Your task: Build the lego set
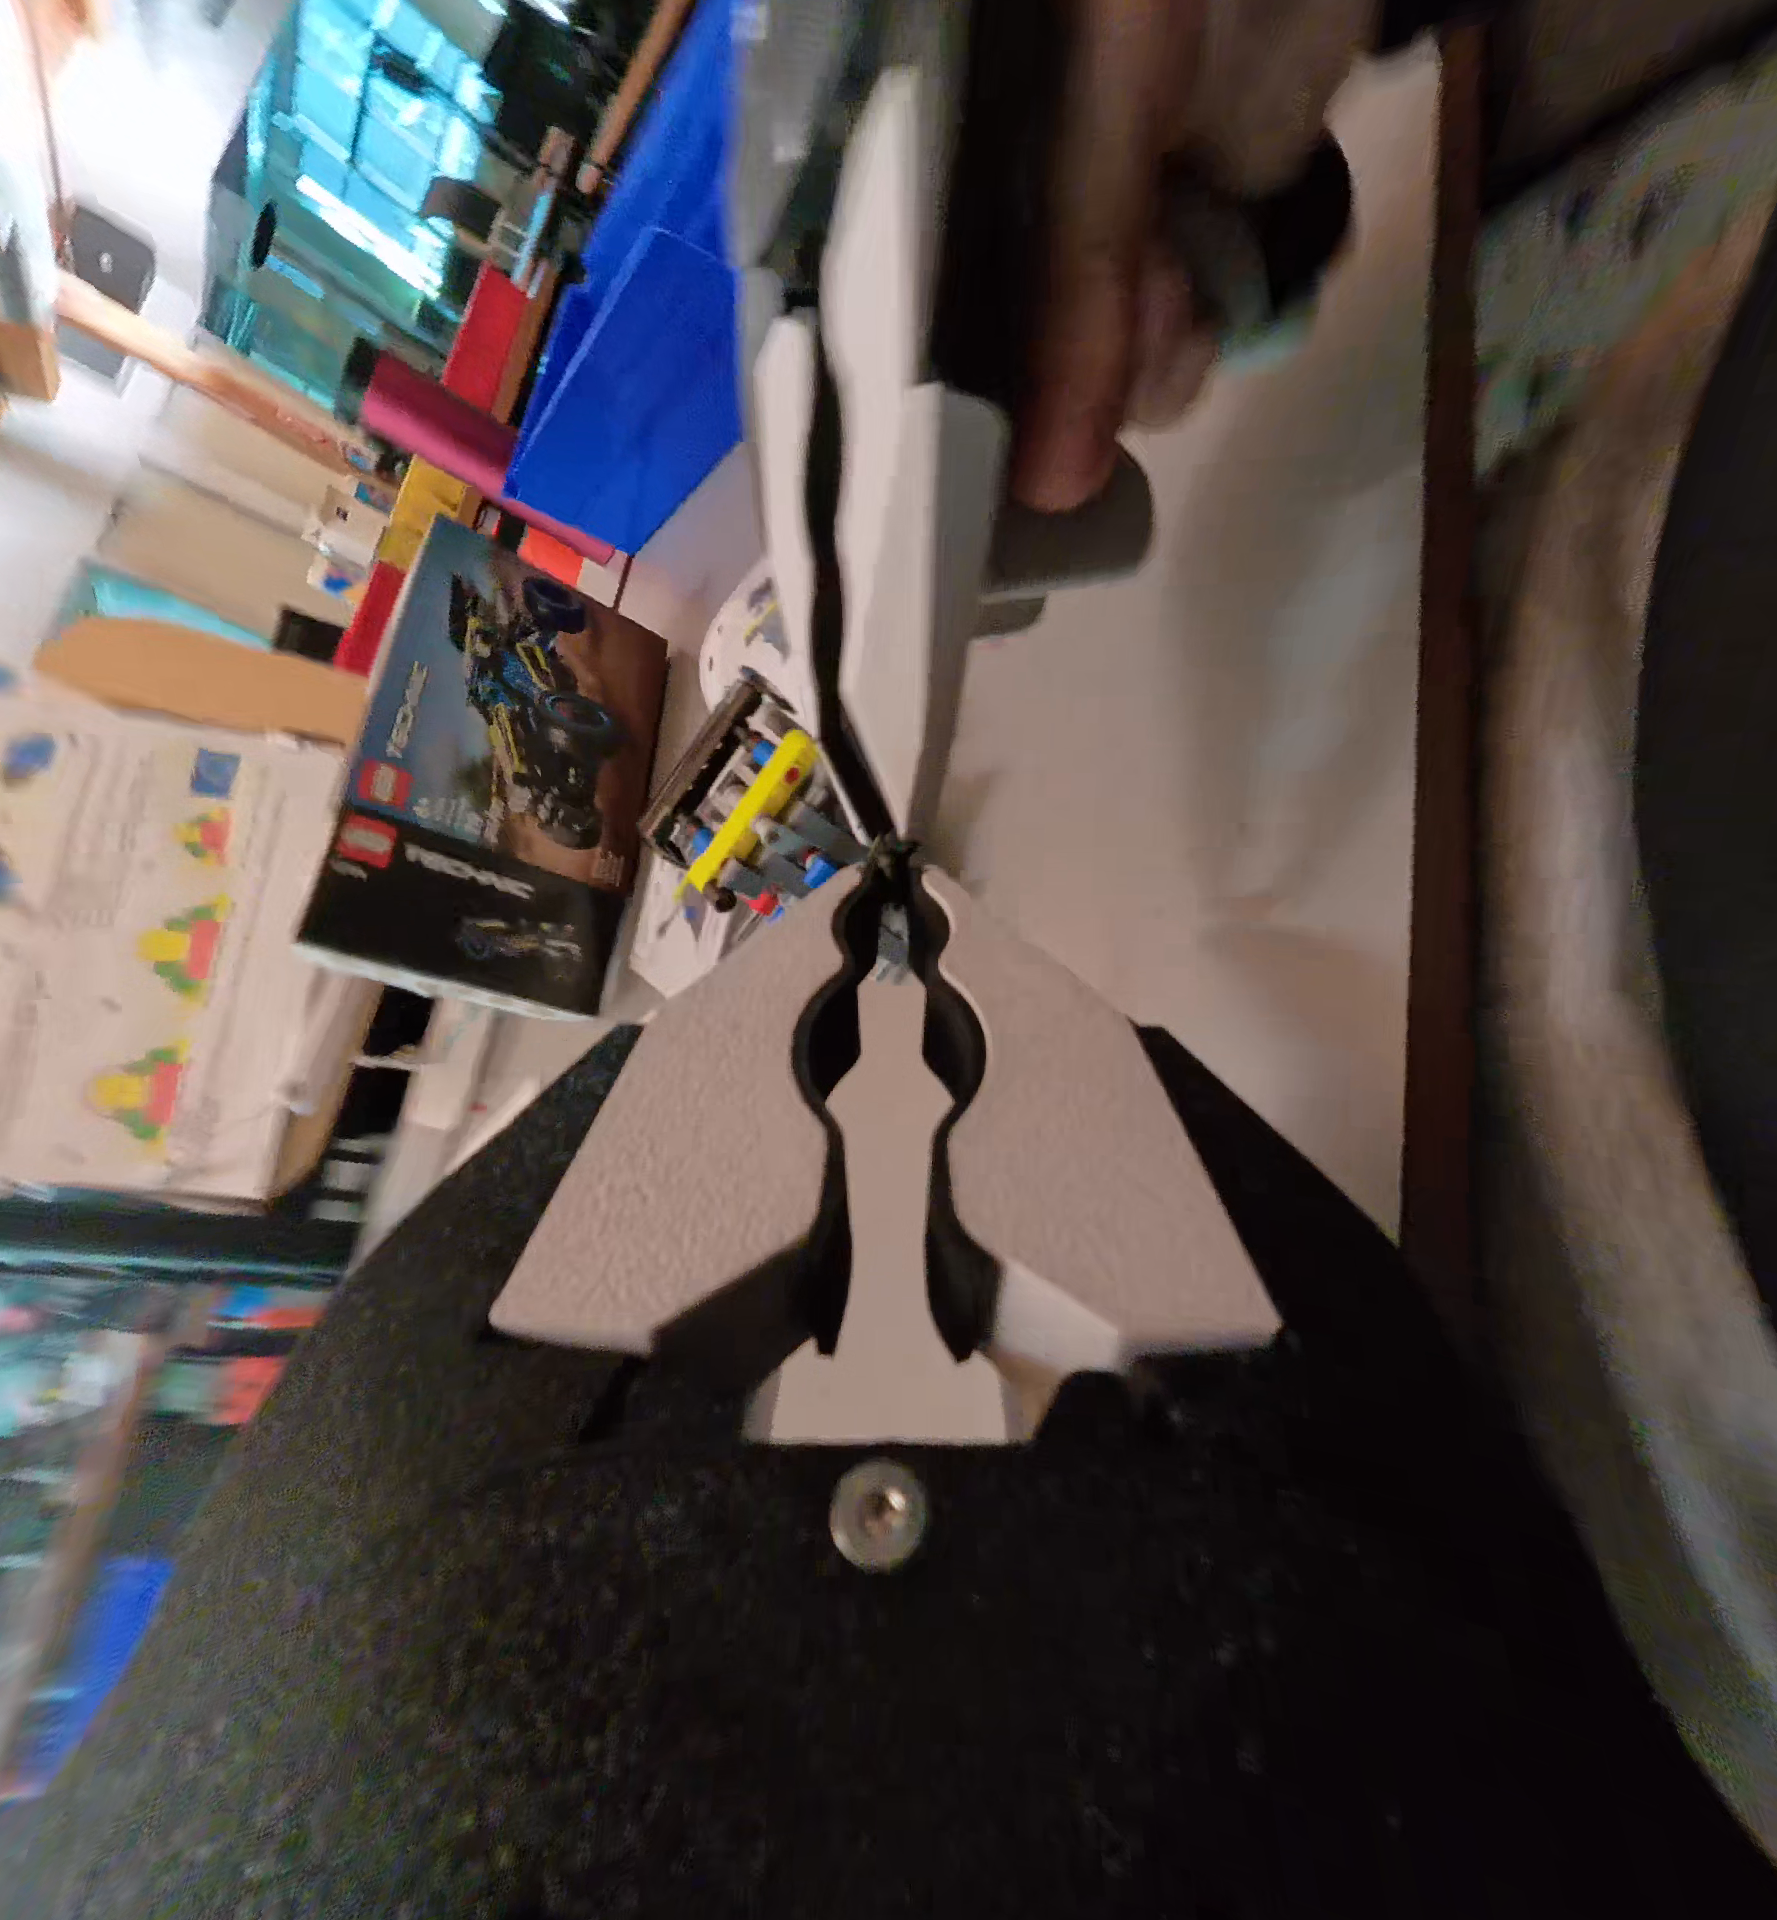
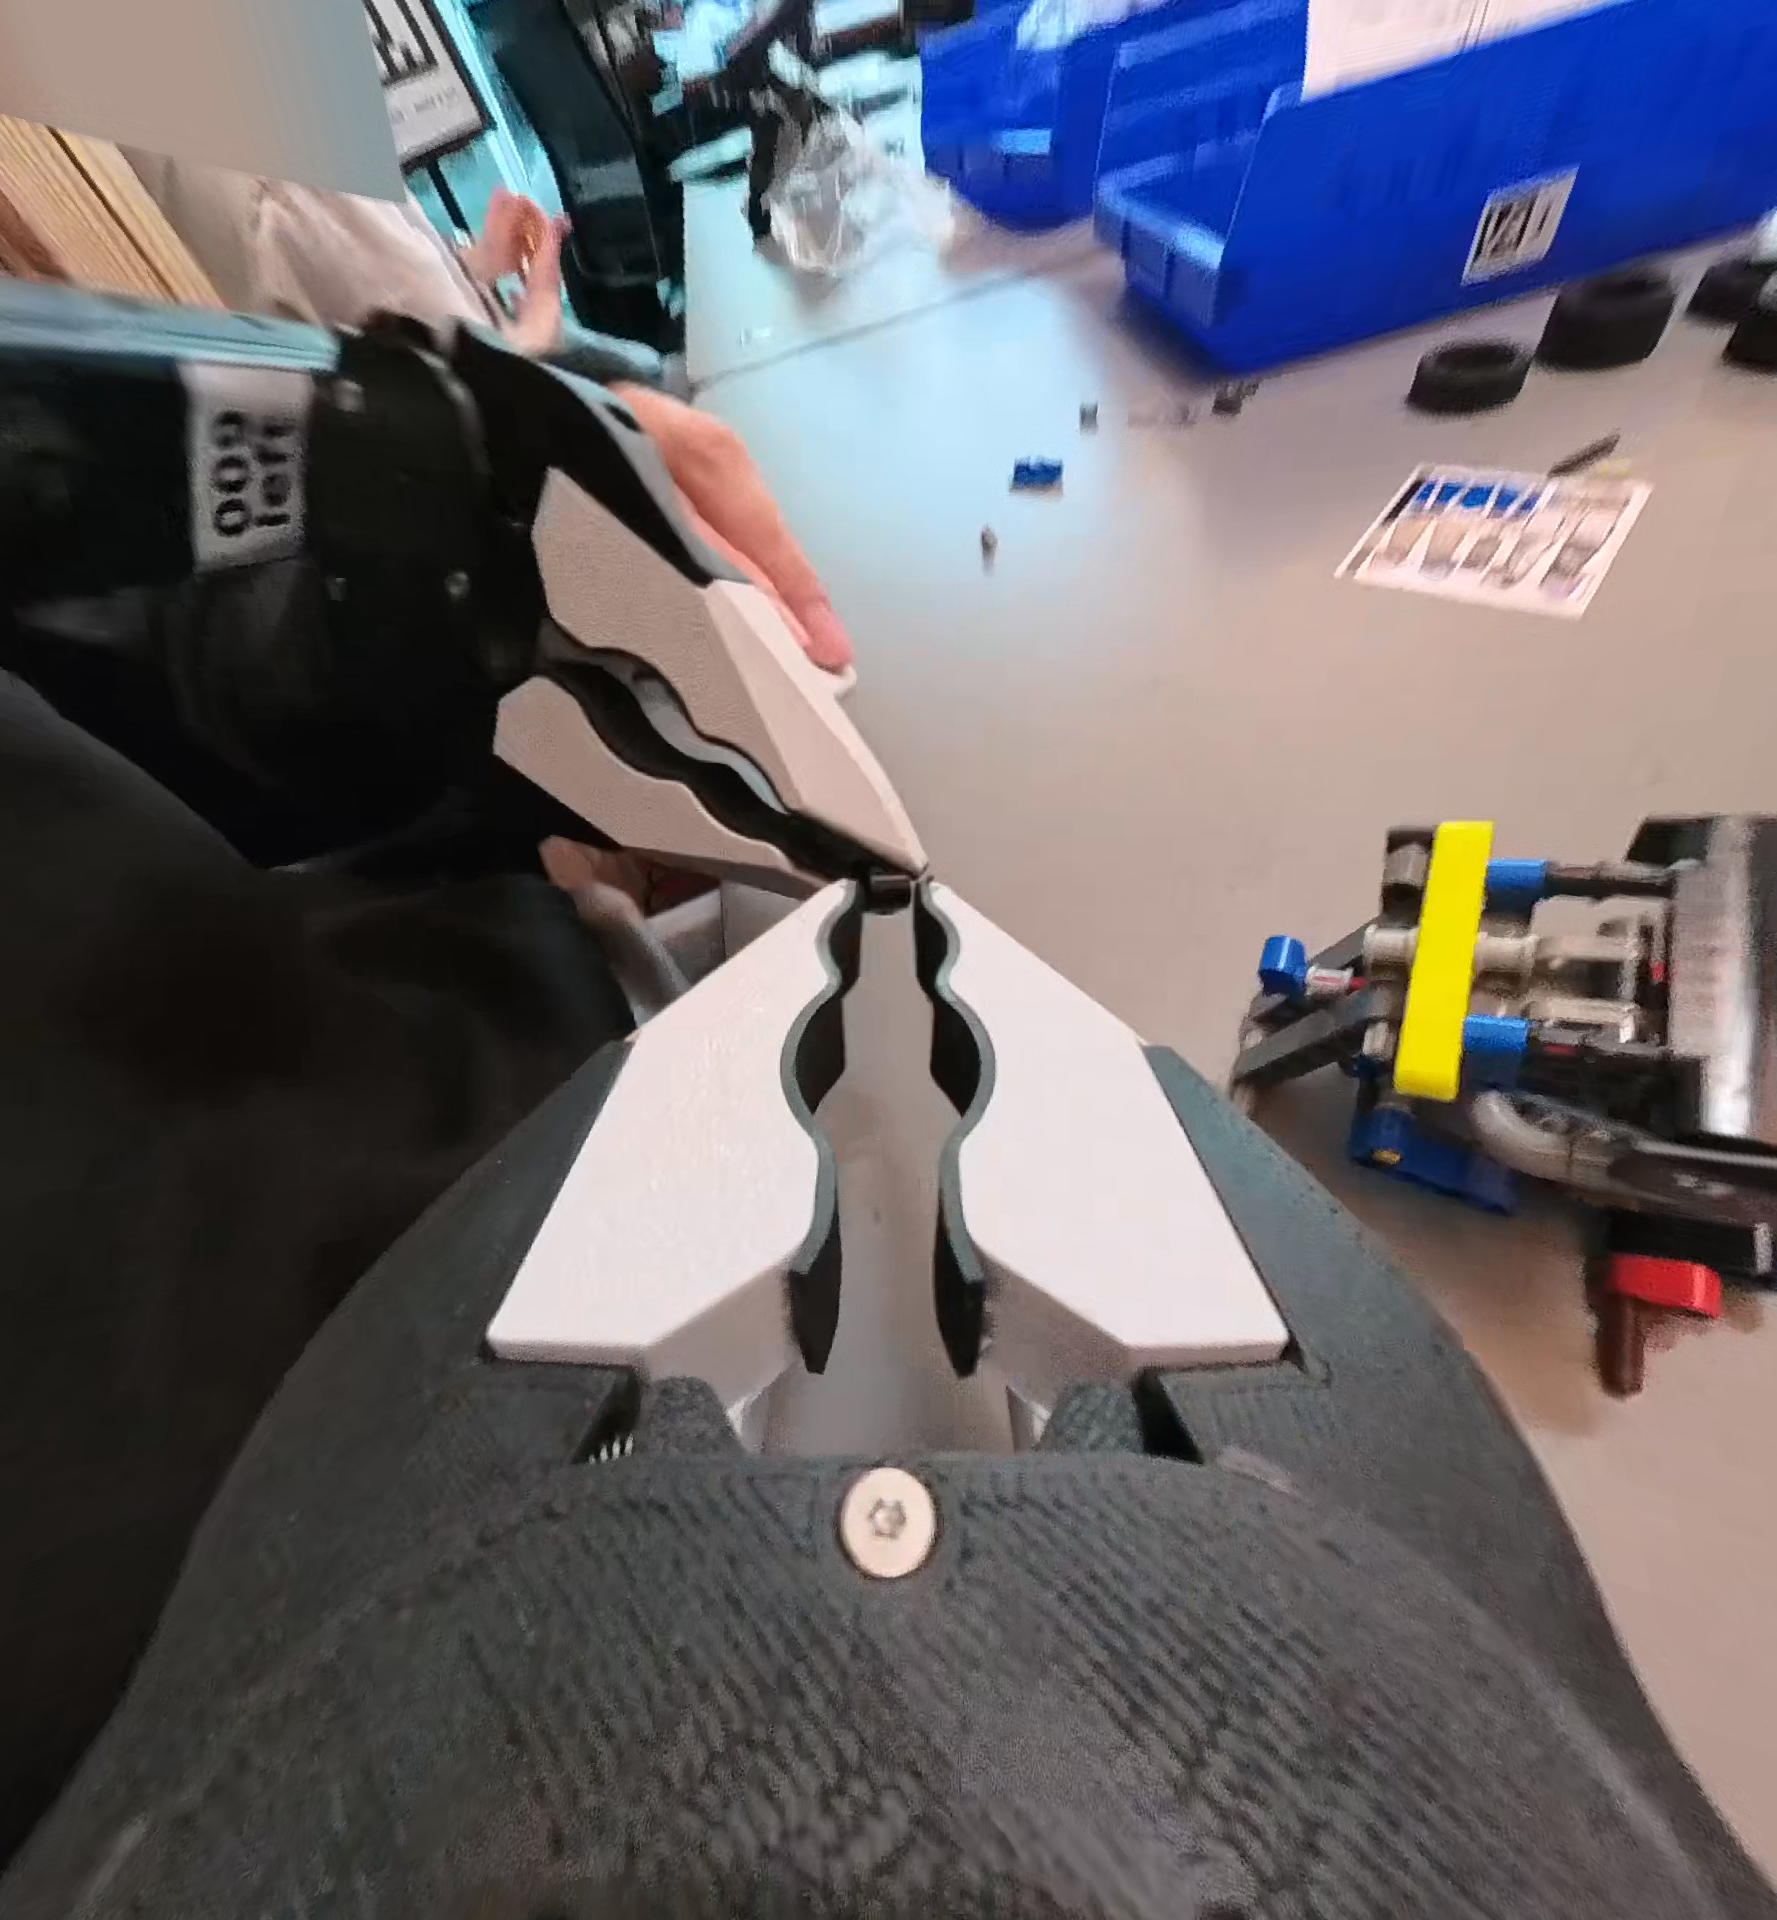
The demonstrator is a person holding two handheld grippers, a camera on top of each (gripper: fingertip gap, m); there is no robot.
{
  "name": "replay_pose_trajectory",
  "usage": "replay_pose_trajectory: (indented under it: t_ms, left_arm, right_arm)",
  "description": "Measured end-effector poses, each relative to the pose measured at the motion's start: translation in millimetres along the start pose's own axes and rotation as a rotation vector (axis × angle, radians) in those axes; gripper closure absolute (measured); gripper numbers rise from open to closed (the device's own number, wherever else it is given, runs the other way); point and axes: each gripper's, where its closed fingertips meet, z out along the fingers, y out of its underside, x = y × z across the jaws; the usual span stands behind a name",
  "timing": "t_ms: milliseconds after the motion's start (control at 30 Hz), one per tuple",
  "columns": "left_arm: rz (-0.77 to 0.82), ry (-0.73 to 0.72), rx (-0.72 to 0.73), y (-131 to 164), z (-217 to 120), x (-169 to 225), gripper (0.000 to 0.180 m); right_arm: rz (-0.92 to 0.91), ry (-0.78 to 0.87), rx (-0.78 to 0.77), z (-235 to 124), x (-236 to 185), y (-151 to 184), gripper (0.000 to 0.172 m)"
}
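The right gripper (image 2: 882, 891) is pinching a small black piece (image 2: 886, 891) at its fingertips, tip to tip with the left gripper (image 1: 889, 883), which is clamping a small grey piece (image 1: 892, 935), above the white table (image 2: 1175, 727) near a yellow-barred brick model (image 2: 1549, 1039).

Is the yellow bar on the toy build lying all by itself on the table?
No, the flat yellow plastic bar is fixed onto the grey and black brick build.

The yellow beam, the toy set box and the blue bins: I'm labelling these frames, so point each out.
yellow beam (image 2: 1437, 961): right wrist view, mid-length.
toy set box (image 1: 494, 769): left wrist view, front face.
blue bins (image 2: 1383, 156): right wrist view, front wall.
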Motion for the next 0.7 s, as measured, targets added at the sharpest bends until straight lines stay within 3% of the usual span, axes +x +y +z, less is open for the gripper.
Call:
replay_pose_trajectory:
  t_ms: [67, 200, 267, 500, 567, 700]
  left_arm:
    - [-0.262, 0.001, 0.112, -7.0, -4.3, -10.9, 0.179]
    - [-0.742, 0.081, 0.383, -21.7, -16.9, -31.0, 0.179]
    - [-0.82, 0.124, 0.442, -25.6, -19.3, -32.6, 0.179]
    - [-1.055, 0.383, 0.615, -47.9, -27.0, -26.8, 0.178]
    - [-1.171, 0.463, 0.603, -45.9, -25.3, -26.9, 0.179]
    - [-1.242, 0.626, 0.514, -39.7, -21.9, -12.8, 0.179]
  right_arm:
    - [-0.023, 0.006, 0.089, -7.0, 1.1, -11.0, 0.156]
    - [0.041, -0.052, 0.312, -20.0, -3.0, -38.6, 0.163]
    - [-0.001, -0.034, 0.389, -24.2, -5.4, -49.8, 0.165]
    - [-0.356, 0.049, 0.345, -22.7, -16.7, -46.9, 0.164]
    - [-0.496, 0.139, 0.353, -24.5, -15.5, -48.6, 0.159]
    - [-0.717, 0.18, 0.244, -20.7, -18.2, -37.3, 0.153]
